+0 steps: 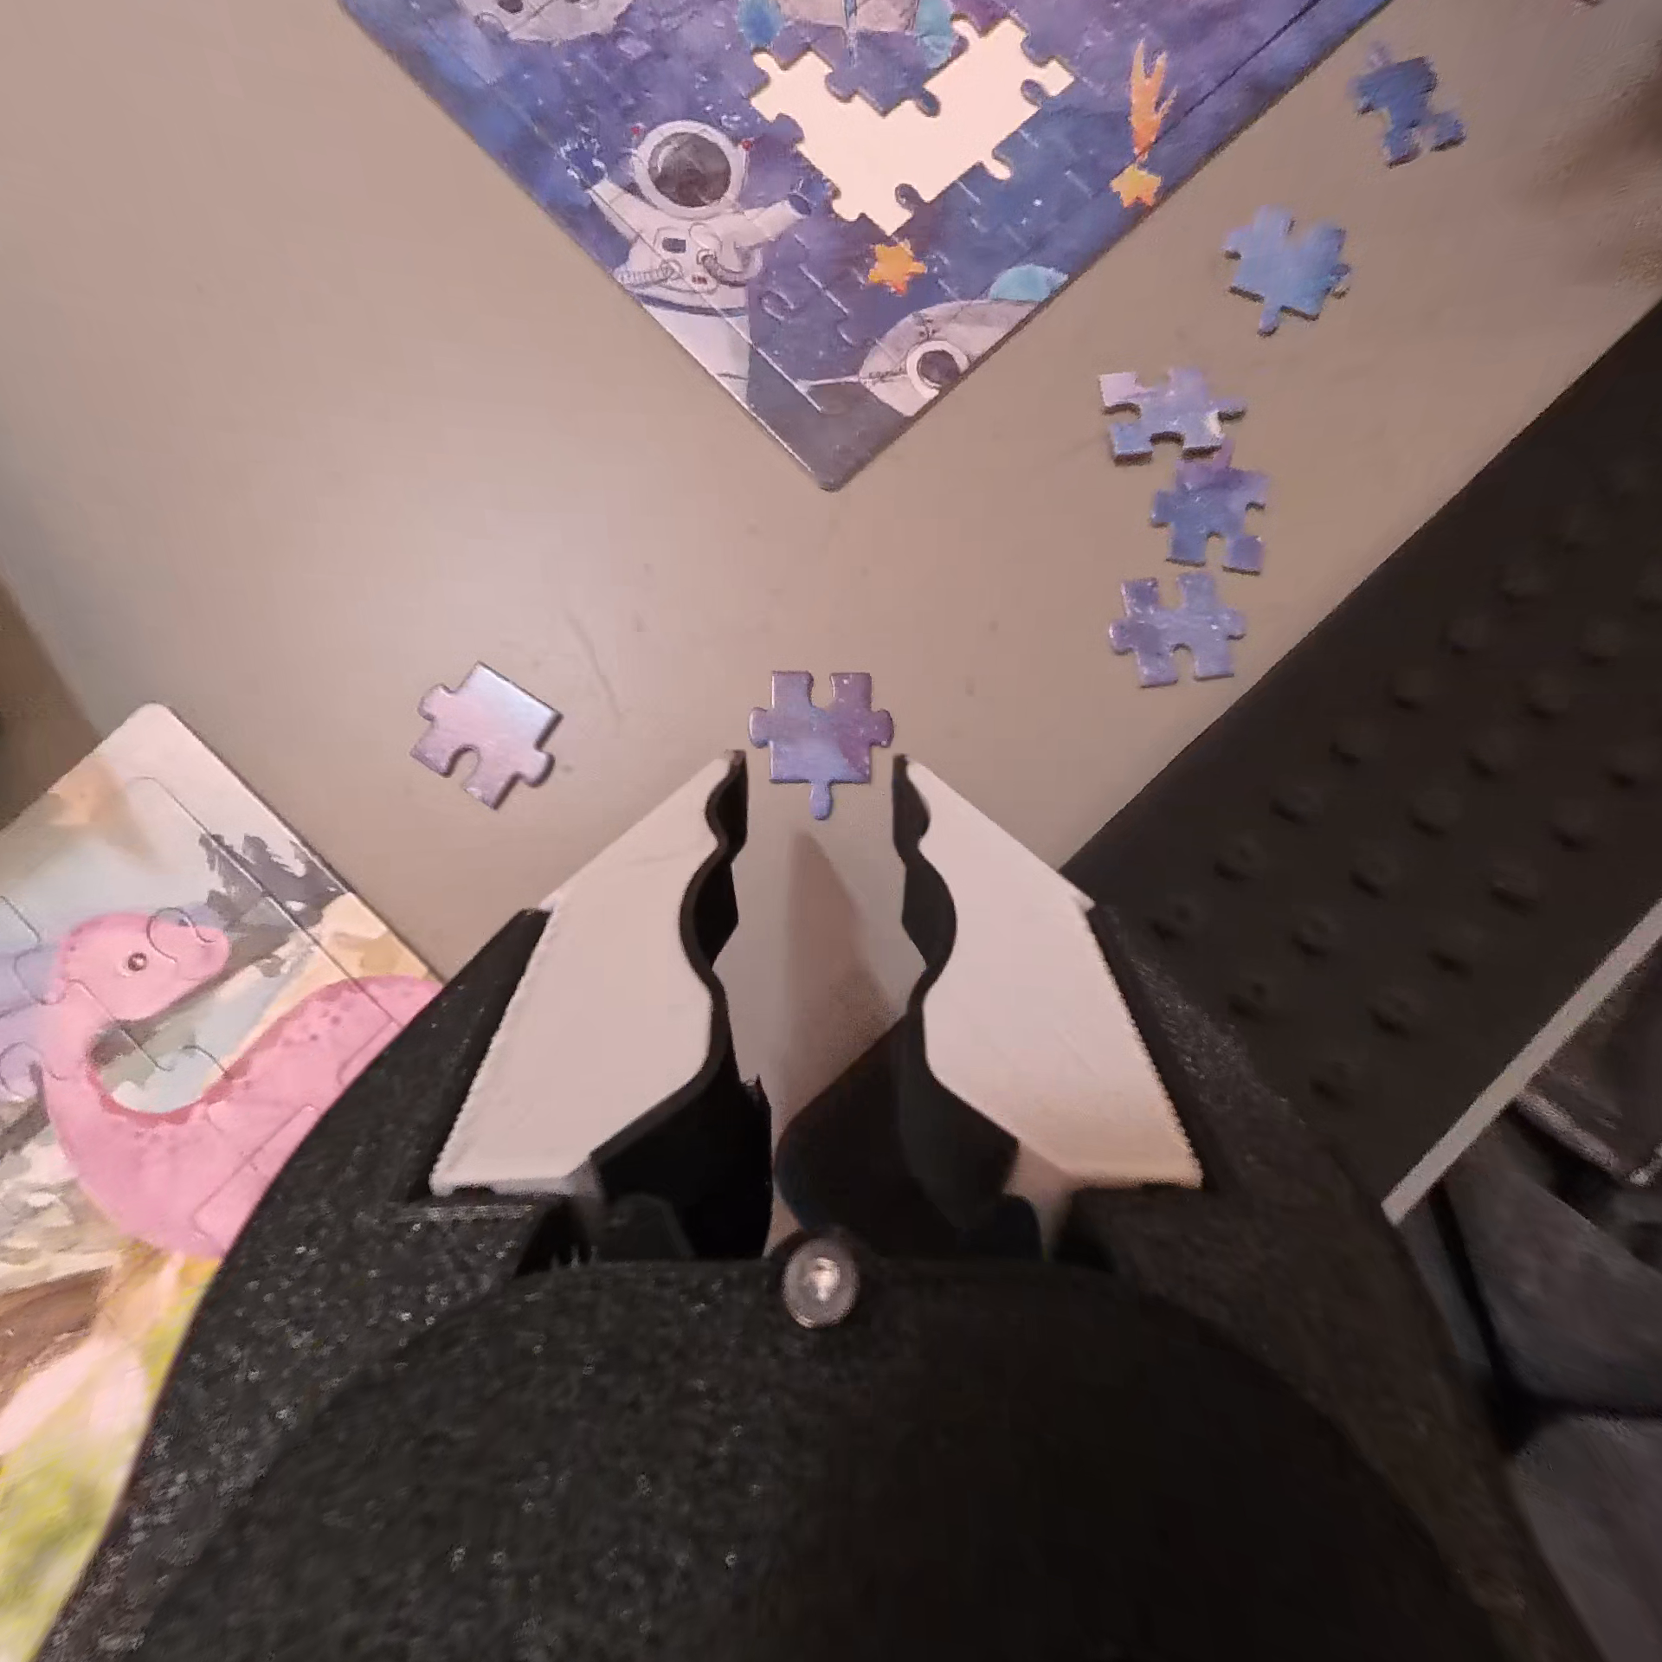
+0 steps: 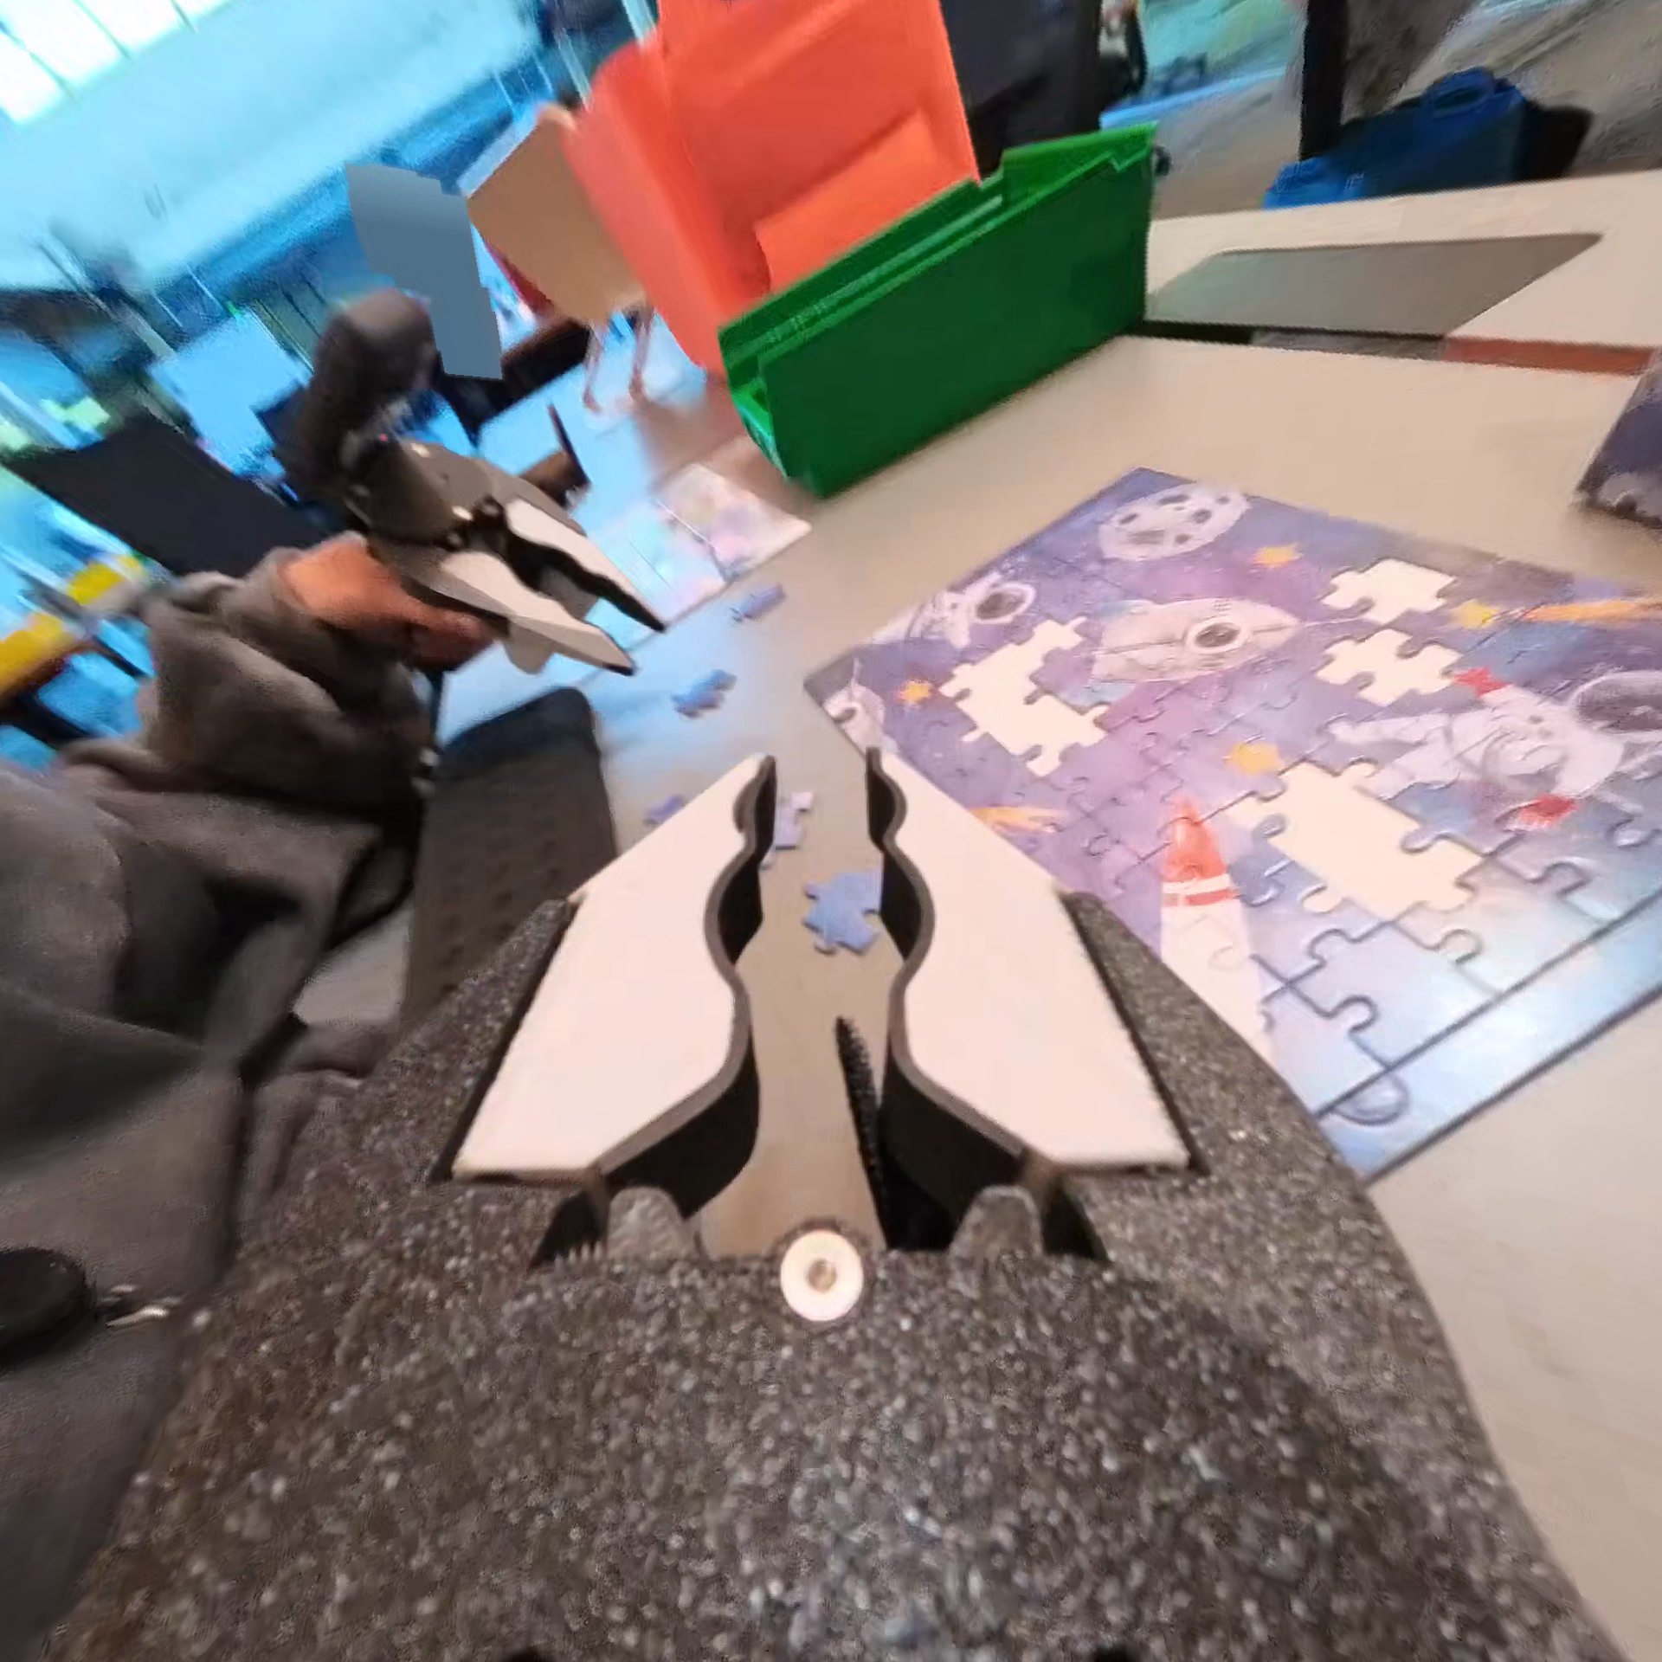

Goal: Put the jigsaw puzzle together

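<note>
Left tongs (image 1: 820, 763): fingers apart, holding nothing; the tips stand on either side of one loose piece, low over the bench.
Piece at the left tongs (image 1: 823, 733): blue-violet, flat on the bench (image 1: 270, 405), its lower tab just between the two tips; I cannot tell if the tips touch it.
Pale piece (image 1: 486, 733): lies alone, to the left of that one, near the dinosaur puzzle.
Other loose pieces: three blue ones (image 1: 1187, 526) close together in a column at the right, near the bench edge; two more farther up, one light blue (image 1: 1288, 265), one dark and blurred (image 1: 1403, 103).
Space puzzle (image 1: 701, 297): flat on the bench with astronauts and stars, mostly joined; white gaps (image 1: 908, 126) show where pieces are missing. Its corner points toward the left tongs, well apart from them.
Dinosaur puzzle (image 1: 180, 1034): pink animal, at the left edge of the bench, partly hidden behind the left tongs.
Right tongs (image 2: 818, 769): fingers apart, empty, raised above the bench, beside the near corner of the space puzzle; a blue piece (image 2: 845, 908) shows between the fingers, on the bench below.
Person: a hand (image 2: 387, 603) in a grey sleeve holds the left tongs.
Background: a green bin (image 2: 944, 360) at the far bench edge, an orange chair (image 2: 791, 153) behind it.
</note>
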### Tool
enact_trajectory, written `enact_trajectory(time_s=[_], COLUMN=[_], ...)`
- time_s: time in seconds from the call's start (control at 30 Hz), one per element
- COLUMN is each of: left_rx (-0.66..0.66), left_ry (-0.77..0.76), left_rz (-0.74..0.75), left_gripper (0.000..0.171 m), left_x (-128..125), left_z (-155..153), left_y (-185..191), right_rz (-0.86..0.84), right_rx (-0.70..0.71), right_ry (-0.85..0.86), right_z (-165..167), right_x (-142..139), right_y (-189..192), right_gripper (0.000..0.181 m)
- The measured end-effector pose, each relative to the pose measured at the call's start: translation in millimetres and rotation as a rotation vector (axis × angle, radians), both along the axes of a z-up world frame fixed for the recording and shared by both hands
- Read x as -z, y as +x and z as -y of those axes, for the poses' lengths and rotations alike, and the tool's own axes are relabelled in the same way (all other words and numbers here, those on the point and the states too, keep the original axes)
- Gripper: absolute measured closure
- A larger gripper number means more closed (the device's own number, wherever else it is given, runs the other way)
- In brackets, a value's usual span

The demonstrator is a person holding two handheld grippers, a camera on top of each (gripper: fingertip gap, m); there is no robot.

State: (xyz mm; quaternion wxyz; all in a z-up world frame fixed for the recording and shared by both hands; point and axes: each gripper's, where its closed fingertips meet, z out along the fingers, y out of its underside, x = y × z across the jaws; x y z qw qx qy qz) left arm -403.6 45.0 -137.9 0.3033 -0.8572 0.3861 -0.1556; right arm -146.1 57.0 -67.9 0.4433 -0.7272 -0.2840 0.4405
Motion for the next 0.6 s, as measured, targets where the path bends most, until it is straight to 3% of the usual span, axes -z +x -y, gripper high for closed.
enact_trajectory(time_s=[0.07, 0.23, 0.4, 0.47, 0.6], left_rx=[0.008, -0.022, -0.331, -0.358, -0.414], left_ry=[0.011, 0.030, 0.059, 0.028, 0.064], left_rz=[-0.022, -0.015, -0.001, 0.082, -0.035], left_gripper=[0.136, 0.134, 0.135, 0.135, 0.135], left_x=[9.5, 16.5, 16.3, 12.3, 22.5], left_z=[4.2, -1.8, -40.9, -42.2, -47.9], left_y=[2.3, 5.2, -33.0, -29.5, -44.2], right_rz=[0.030, 0.125, 0.174, 0.259, 0.302], right_rx=[0.049, 0.156, 0.287, 0.395, 0.398], right_ry=[0.075, 0.074, 0.129, 0.122, 0.074], right_z=[-10.3, -27.0, -42.9, -55.1, -57.7], right_x=[-0.6, 13.0, 9.9, 20.0, 32.4], right_y=[4.7, 20.7, 39.4, 58.5, 62.6], right_gripper=[0.165, 0.166, 0.174, 0.174, 0.164])
